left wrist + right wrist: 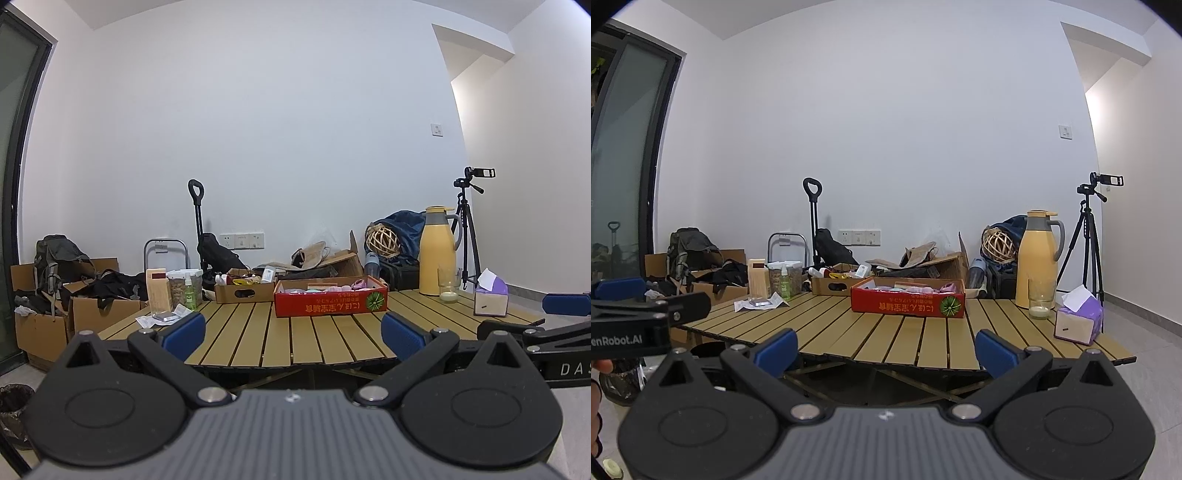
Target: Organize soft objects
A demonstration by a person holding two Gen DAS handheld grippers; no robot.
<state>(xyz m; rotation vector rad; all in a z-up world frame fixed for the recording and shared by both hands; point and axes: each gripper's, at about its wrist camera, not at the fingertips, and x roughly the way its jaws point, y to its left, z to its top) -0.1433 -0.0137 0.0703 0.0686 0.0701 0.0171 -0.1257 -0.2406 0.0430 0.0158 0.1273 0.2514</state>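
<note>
A red cardboard box [330, 302] [907, 303] sits on the slatted wooden table [258, 332] [886, 332]; pink, pale and green soft items [332, 287] [919, 288] lie inside it. My left gripper [293, 338] is open, held in front of the table's near edge, with nothing between its blue pads. My right gripper [885, 350] is open too, likewise short of the table and holding nothing. Each gripper shows at the edge of the other's view.
On the table stand a yellow thermos [437, 251] [1038, 258], a glass [448, 284] [1041, 298], a purple tissue box [491, 297] [1078, 319], a small brown box [243, 288] [836, 284], jars and a green spray bottle [190, 291] [785, 284]. Cardboard boxes, bags and a tripod [467, 229] [1087, 236] stand behind.
</note>
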